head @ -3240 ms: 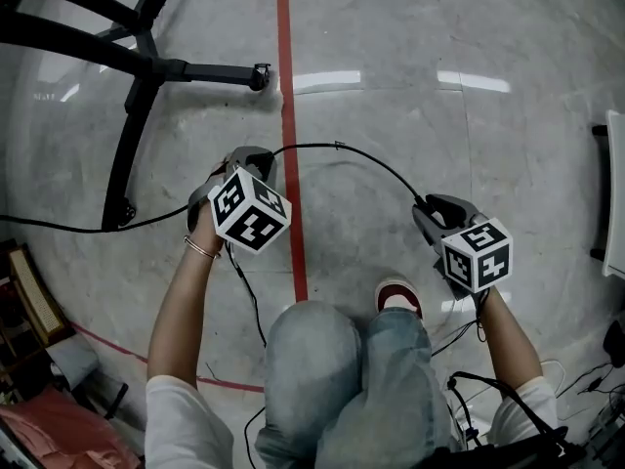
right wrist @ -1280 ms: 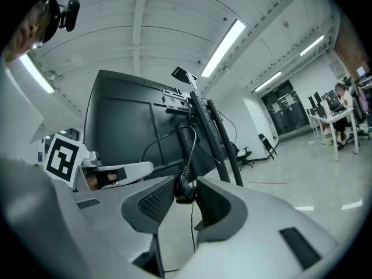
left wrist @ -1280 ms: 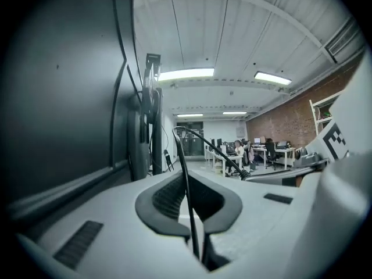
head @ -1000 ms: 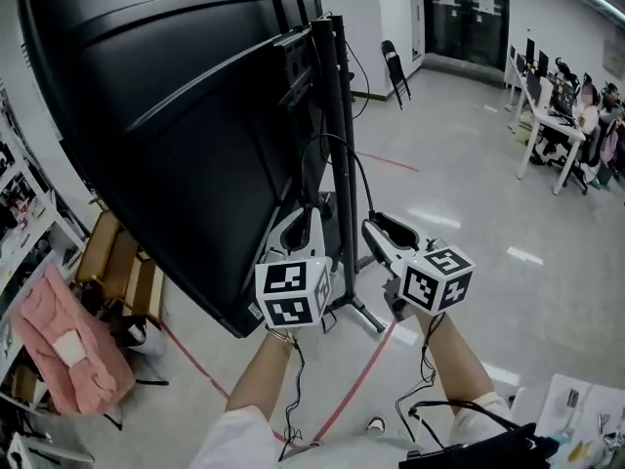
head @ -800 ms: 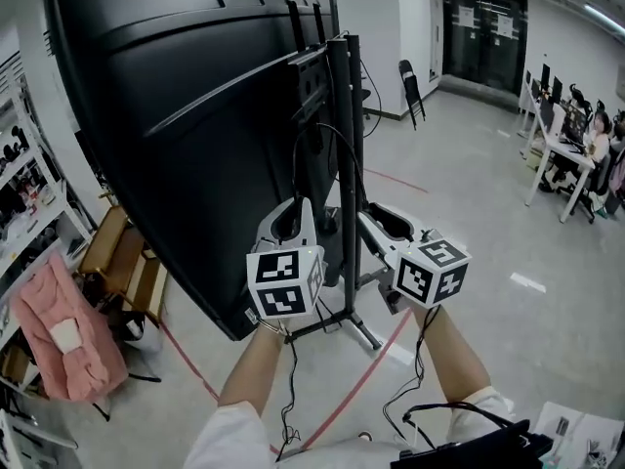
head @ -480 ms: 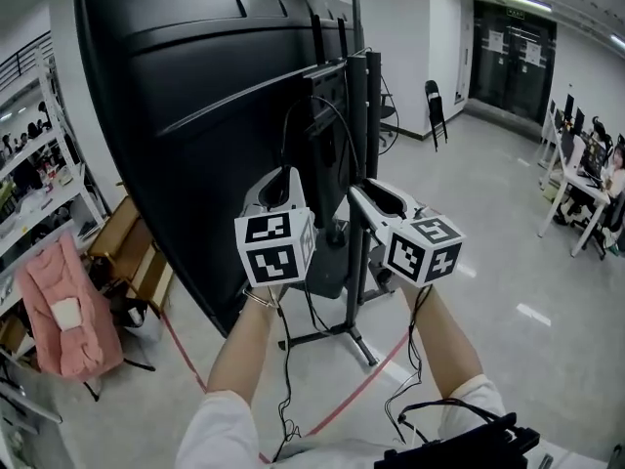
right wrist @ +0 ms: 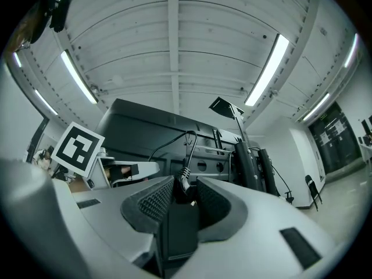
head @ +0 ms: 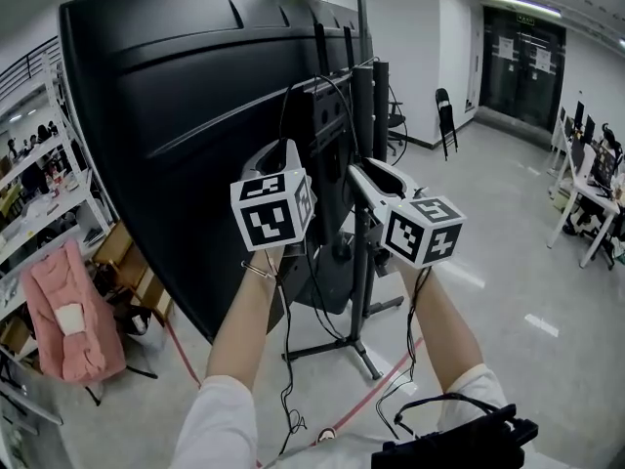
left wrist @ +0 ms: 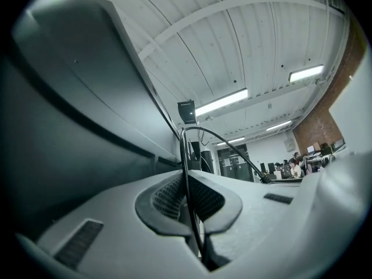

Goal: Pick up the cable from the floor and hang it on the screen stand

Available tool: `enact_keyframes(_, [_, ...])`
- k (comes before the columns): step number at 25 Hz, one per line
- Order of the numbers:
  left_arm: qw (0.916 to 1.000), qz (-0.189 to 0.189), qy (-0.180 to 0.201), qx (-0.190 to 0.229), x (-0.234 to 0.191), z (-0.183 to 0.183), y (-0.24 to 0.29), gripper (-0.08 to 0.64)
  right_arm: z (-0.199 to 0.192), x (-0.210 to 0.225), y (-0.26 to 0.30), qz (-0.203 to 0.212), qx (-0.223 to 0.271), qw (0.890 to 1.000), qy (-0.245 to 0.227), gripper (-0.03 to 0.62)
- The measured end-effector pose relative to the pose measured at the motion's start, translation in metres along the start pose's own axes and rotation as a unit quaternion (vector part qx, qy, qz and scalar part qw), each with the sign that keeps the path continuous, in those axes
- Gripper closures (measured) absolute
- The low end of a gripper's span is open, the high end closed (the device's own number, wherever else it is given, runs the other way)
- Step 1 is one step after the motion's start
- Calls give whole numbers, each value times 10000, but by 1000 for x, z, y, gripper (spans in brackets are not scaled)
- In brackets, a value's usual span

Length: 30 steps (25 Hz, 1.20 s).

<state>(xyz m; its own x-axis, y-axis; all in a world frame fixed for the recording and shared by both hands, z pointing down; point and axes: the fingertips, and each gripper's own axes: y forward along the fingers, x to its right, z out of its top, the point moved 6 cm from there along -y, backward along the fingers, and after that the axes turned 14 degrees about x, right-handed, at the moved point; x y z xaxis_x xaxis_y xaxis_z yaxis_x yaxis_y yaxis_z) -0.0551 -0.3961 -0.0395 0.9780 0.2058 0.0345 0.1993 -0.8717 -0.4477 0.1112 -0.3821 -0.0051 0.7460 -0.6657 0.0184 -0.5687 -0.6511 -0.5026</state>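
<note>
A big black screen (head: 166, 135) stands on a wheeled stand (head: 362, 262), seen from its back. Both grippers are raised just behind it. My left gripper (head: 284, 150) is shut on the thin black cable (left wrist: 183, 161), which rises from the pads and arcs over to the right. My right gripper (head: 364, 172) is shut on the cable's black plug block (right wrist: 179, 231), and the cable (right wrist: 191, 151) leaves it upward. In the head view the loop between the grippers arcs up beside the stand's mounting bracket (head: 332, 91). Whether it touches the bracket I cannot tell.
A pink cloth (head: 61, 322) lies over a seat at the lower left, below shelves (head: 34, 179). Desks with people (head: 589, 186) and a black chair (head: 445, 107) stand far right. A red floor line (head: 376, 402) runs past the stand's feet (head: 369, 362).
The view has swung from the floor up to the screen's back. Both grippers have risen along the stand with the cable, and its loop now sits near the bracket.
</note>
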Motion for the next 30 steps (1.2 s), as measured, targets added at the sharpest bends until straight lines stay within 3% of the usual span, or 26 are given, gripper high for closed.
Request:
enact_keyframes(5, [9983, 56, -573, -106, -8, -16, 22, 552, -5, 20, 16, -107, -40, 9999, -45, 463])
enact_keyframes(20, [9947, -334, -900, -378, -17, -40, 55, 552, -42, 61, 45, -474, -174, 9986, 171, 463])
enact_keyframes(27, [9932, -560, -954, -351, -16, -37, 66, 552, -45, 85, 54, -772, -174, 9966, 229, 463])
enact_keyframes(30, [9905, -765, -1138, -144, -16, -34, 56, 551, -52, 85, 54, -769, -232, 9966, 208, 462])
